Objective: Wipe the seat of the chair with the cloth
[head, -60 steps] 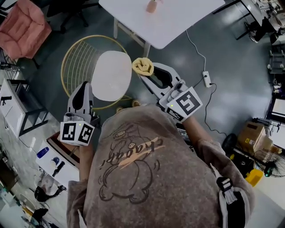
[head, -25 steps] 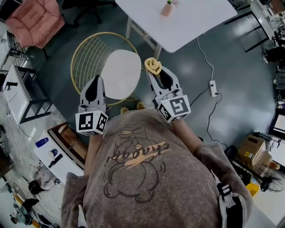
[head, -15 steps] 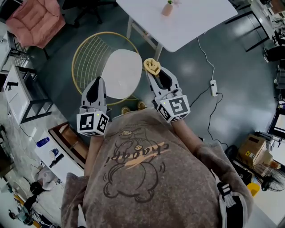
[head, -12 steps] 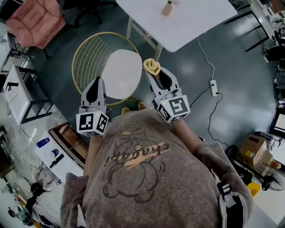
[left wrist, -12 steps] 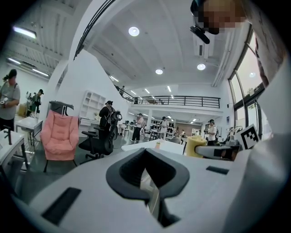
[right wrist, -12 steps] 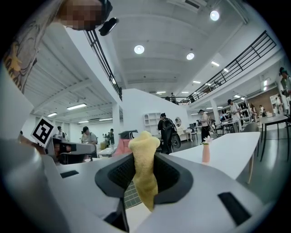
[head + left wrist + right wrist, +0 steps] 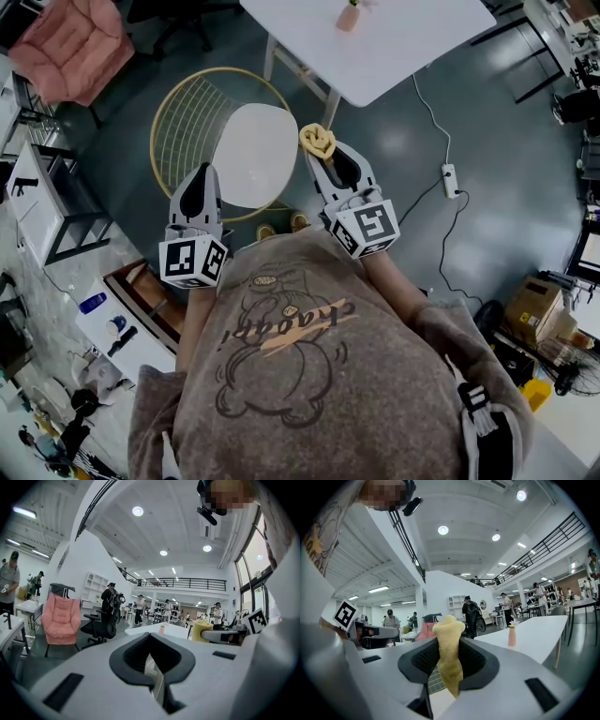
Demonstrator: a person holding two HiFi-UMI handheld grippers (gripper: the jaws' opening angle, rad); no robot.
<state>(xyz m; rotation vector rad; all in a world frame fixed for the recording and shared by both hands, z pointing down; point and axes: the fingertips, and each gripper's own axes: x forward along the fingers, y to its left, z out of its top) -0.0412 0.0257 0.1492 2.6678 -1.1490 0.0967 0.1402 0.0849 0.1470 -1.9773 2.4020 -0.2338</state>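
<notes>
- Grey-brown sweatshirt of the person fills the lower centre of the head view, with both forearms reaching up-frame.
- White-bodied left gripper, left of centre: its own view shows the jaws pressed together with nothing between them. It hangs over the lower-left rim of the chair.
- White-bodied right gripper, right of centre: jaws clamped on the yellow cloth. In the right gripper view the cloth stands up between the jaws as a bunched wad.
- The cloth sits at the jaw tips, just beside the right edge of the white seat. Whether it touches the seat cannot be told.
- The chair has a round gold wire frame with the seat pad inside it, upper centre-left of the frame.
- A white table lies beyond the chair along the top edge, with a small pink vase standing on it.
- A pink armchair occupies the upper left corner. A power strip lies on the grey floor at right.
</notes>
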